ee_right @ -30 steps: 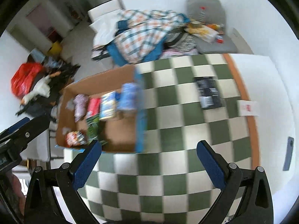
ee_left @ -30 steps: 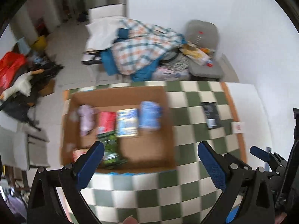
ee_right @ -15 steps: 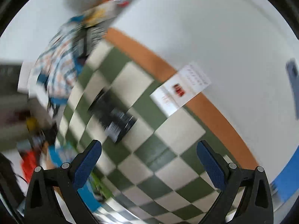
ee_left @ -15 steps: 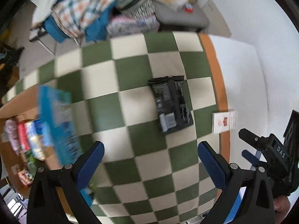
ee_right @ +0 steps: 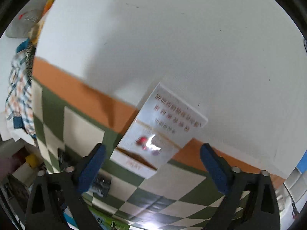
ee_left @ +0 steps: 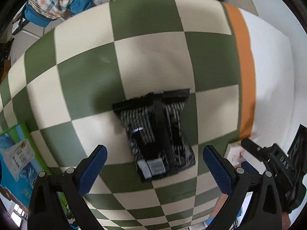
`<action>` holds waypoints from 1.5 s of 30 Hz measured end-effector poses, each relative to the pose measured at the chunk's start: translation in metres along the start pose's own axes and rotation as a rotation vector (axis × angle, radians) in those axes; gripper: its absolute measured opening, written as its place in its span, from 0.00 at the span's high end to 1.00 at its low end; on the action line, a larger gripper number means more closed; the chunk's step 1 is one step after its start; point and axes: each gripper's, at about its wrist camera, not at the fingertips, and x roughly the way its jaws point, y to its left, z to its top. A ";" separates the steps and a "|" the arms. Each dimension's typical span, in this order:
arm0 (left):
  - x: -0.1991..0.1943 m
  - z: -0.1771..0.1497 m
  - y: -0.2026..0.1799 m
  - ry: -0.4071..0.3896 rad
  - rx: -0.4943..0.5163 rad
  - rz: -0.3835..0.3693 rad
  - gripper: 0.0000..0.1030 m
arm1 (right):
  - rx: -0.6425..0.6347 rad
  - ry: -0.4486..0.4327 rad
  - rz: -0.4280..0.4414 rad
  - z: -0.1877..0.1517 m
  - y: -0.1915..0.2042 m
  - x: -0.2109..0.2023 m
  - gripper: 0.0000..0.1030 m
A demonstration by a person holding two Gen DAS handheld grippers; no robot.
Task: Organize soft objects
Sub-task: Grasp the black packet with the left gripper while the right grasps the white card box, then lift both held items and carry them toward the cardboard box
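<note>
Above black packet [ee_left: 157, 134], wide-open left tool [ee_left: 152, 164]

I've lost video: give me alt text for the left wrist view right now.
A black packet with white striping lies flat on the green-and-cream checkered cloth, centred just ahead of the open left tongs, which hold nothing. The right tongs' black frame shows at lower right, and a blue-green box at the left edge.

Black gripper [ee_left: 153, 169] frames carry blue ribbed pads [ee_left: 92, 170], silver screws.

Both wrist views close, angled down; share checkered cloth [ee_left: 149, 57], possibly card [ee_right: 163, 132].
</note>
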 end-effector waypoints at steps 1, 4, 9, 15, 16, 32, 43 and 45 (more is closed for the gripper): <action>0.004 0.003 -0.002 0.008 -0.001 0.005 0.01 | -0.001 0.014 -0.015 0.002 0.002 0.005 0.12; 0.019 0.007 -0.005 0.047 -0.014 0.012 0.01 | -0.027 0.010 -0.053 0.003 0.014 0.007 0.14; 0.029 0.005 -0.014 0.029 0.008 0.083 0.10 | -0.109 0.019 -0.164 -0.004 0.037 0.017 0.15; 0.024 -0.016 -0.029 -0.041 0.067 0.152 0.43 | -0.330 -0.036 -0.260 -0.032 0.069 0.020 0.33; 0.024 -0.020 -0.028 -0.038 0.071 0.144 0.43 | -0.358 -0.037 -0.268 -0.036 0.071 0.020 0.34; 0.050 -0.059 -0.049 -0.028 0.162 0.183 0.37 | -0.655 -0.079 -0.416 -0.107 0.114 0.026 0.37; 0.046 -0.064 -0.026 -0.078 0.160 0.174 0.45 | -0.607 -0.050 -0.335 -0.090 0.114 0.009 0.42; 0.047 -0.066 -0.026 -0.081 0.160 0.174 0.47 | -0.617 -0.061 -0.348 -0.091 0.112 0.006 0.42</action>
